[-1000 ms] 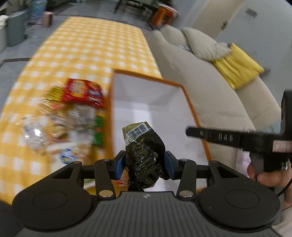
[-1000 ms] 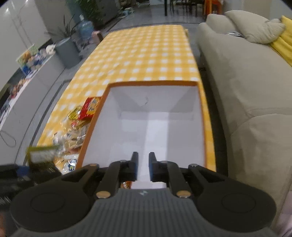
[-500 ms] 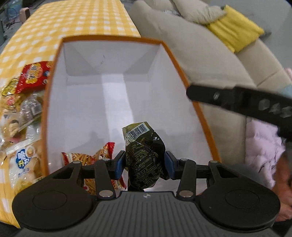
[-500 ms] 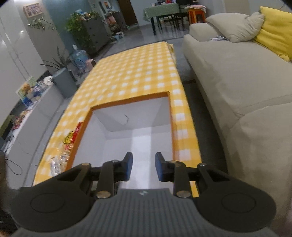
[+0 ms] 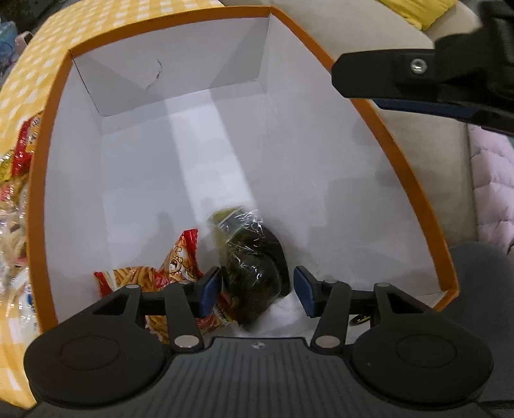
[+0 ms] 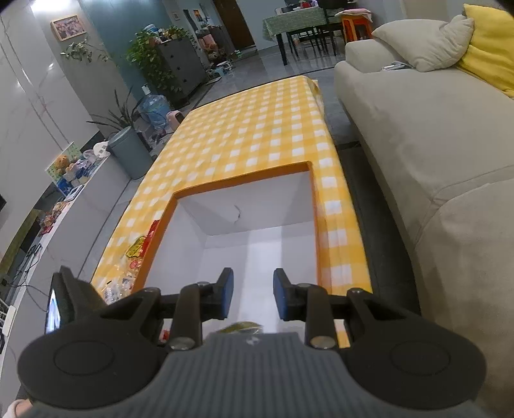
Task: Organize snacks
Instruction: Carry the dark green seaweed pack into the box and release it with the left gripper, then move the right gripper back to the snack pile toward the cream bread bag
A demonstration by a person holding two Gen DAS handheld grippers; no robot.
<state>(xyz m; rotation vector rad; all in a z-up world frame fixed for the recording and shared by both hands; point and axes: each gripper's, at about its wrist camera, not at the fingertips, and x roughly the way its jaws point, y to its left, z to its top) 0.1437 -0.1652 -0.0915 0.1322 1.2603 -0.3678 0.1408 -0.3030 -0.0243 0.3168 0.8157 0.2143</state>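
Two grippers are in view over an orange-rimmed white box [image 5: 379, 128]. The left gripper [image 5: 253, 291] points steeply down into the box; its jaws have just been opening and now stand spread, with the dark green snack packet [image 5: 253, 267] between them. The left pad appears to brush the packet's side while the right pad stands clear, so the packet is not pinched; it looks blurred. Just beside the packet, toward the left, a red-and-yellow snack bag [image 5: 167, 273] lies on the box floor, partly hidden by the left finger. The right gripper [image 6: 250, 297] hangs above the near edge of the box, jaws parted with nothing between them; in the left wrist view it shows as a black bar at the upper right.

More snack packets [image 5: 16, 180] lie in a heap on the bench just outside the box's left wall. The bench [image 6: 257, 128] carries a yellow-and-white checked cloth. A beige sofa [image 6: 433, 144] with a yellow cushion [image 6: 488, 48] runs along the right side. Beyond the bench stand a grey bin [image 6: 128, 154], potted plants [image 6: 144, 61] and a dining table [image 6: 295, 22].
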